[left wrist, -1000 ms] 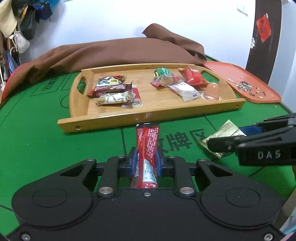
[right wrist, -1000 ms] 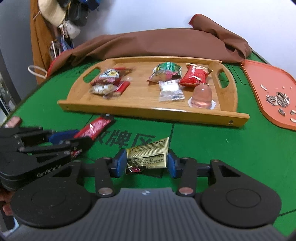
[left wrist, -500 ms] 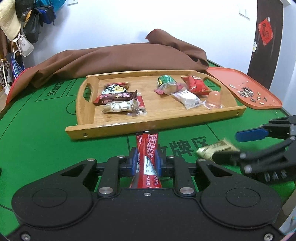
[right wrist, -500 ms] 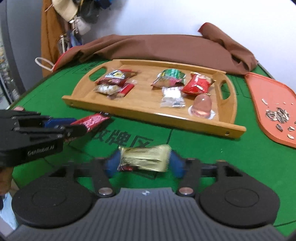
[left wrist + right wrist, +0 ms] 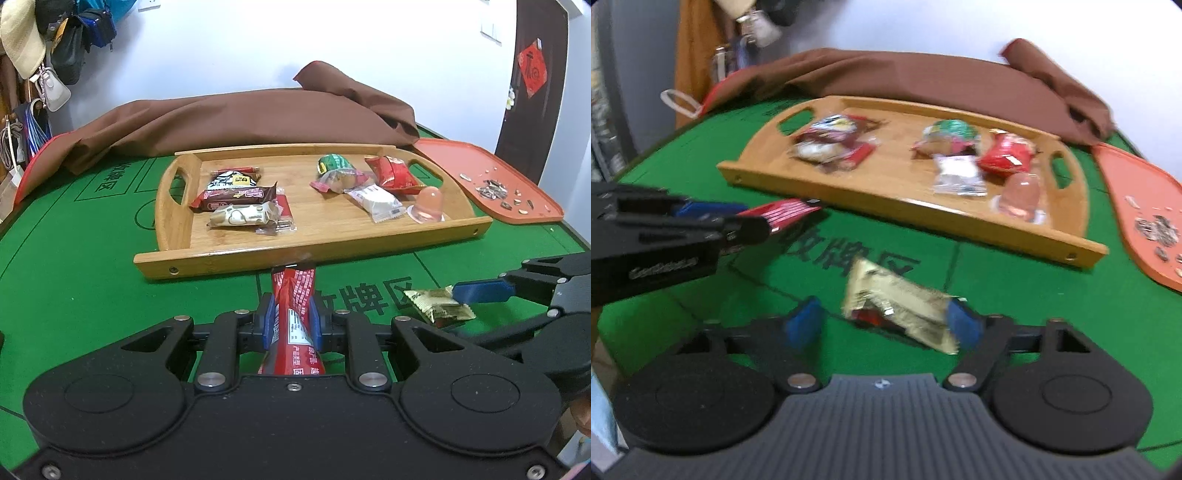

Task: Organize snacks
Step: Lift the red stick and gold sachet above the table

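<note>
**Two snacks short of the tray**

My left claw (image 5: 289, 320) grips the long red snack bar (image 5: 293, 299) just before the wooden tray (image 5: 173, 218). My right claw (image 5: 884, 323) gapes, gold foil packet (image 5: 905, 308) loose on the green counter (image 5: 1015, 295). I'd re-grip next, then carry both over the rim

The way ahead is barred by the wooden tray's (image 5: 236, 254) near wall; open felt (image 5: 74, 280) is left alongside.
</note>
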A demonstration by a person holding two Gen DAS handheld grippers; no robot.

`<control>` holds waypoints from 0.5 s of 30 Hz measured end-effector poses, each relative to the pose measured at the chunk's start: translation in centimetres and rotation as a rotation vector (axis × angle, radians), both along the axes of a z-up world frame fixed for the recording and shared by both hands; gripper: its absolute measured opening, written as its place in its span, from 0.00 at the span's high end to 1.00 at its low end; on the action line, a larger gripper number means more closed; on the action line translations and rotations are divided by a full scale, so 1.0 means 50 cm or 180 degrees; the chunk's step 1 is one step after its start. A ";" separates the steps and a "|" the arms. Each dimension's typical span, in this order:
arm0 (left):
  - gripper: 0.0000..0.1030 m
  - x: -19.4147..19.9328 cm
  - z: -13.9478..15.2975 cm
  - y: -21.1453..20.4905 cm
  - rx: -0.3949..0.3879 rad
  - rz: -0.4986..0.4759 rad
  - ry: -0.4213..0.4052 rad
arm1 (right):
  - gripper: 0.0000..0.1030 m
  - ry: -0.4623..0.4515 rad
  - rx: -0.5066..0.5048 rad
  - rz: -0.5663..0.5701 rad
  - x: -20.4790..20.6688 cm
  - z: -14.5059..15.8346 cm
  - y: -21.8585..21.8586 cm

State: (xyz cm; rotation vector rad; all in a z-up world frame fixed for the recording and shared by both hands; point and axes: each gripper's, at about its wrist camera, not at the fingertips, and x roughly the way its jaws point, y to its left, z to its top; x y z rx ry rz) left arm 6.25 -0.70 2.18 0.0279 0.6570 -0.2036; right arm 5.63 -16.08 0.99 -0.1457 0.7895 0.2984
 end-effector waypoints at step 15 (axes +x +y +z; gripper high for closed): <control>0.73 -0.009 0.000 -0.002 0.0039 -0.0055 -0.0074 | 0.26 -0.0018 0.0139 -0.0116 0.001 0.011 -0.020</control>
